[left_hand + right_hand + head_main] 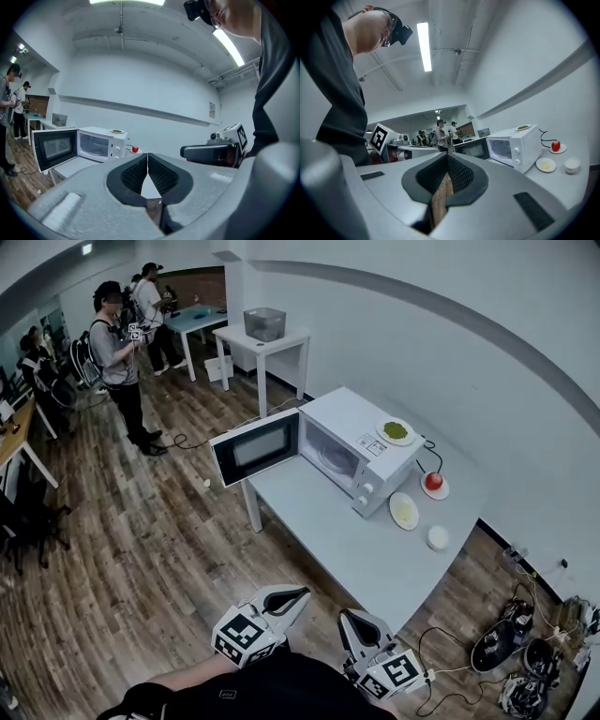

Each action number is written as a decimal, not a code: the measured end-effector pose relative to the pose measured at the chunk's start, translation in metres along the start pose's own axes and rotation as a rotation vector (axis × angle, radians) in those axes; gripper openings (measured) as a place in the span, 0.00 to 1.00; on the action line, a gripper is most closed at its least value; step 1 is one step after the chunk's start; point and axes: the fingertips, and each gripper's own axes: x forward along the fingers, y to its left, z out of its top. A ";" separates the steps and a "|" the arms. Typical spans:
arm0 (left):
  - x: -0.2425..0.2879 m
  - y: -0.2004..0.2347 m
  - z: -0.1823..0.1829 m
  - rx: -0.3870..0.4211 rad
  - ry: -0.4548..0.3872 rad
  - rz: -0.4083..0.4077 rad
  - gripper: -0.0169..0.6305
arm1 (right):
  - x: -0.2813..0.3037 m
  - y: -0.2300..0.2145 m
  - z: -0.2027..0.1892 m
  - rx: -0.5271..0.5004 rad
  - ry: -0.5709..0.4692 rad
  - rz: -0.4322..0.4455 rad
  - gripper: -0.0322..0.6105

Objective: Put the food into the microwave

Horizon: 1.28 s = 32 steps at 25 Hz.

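White microwave [349, 427], top label [372, 446] unreadable

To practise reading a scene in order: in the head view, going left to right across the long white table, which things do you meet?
Open microwave door → plate of green food → red apple. The pale plate and white bowl overlap these.

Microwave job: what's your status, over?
Both shut, empty: left gripper, right gripper. Open door on microwave; apple and food plate on table beside it. Nothing blocking the opening.
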 end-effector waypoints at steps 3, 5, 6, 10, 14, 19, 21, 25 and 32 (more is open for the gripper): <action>0.022 0.019 0.009 0.023 0.003 -0.002 0.05 | 0.016 -0.017 0.002 0.000 0.008 0.006 0.07; 0.035 0.032 0.013 0.021 -0.005 -0.008 0.05 | 0.028 -0.031 0.001 0.008 0.018 0.001 0.07; 0.041 0.040 0.015 0.021 -0.010 -0.010 0.05 | 0.035 -0.037 0.002 0.009 0.022 -0.002 0.07; 0.075 0.081 0.028 0.023 -0.030 -0.039 0.05 | 0.073 -0.068 0.013 -0.021 0.037 -0.030 0.07; 0.106 0.127 0.049 0.047 -0.045 -0.088 0.05 | 0.119 -0.101 0.028 -0.016 0.033 -0.074 0.07; 0.137 0.188 0.072 0.068 -0.057 -0.139 0.05 | 0.179 -0.129 0.041 -0.025 0.049 -0.110 0.07; 0.149 0.211 0.076 0.070 -0.059 -0.156 0.05 | 0.201 -0.143 0.044 -0.025 0.052 -0.133 0.07; 0.173 0.249 0.086 0.073 -0.056 -0.188 0.05 | 0.239 -0.164 0.051 -0.009 0.051 -0.170 0.07; 0.240 0.273 0.103 0.157 -0.035 -0.307 0.05 | 0.243 -0.194 0.036 0.058 0.157 -0.291 0.07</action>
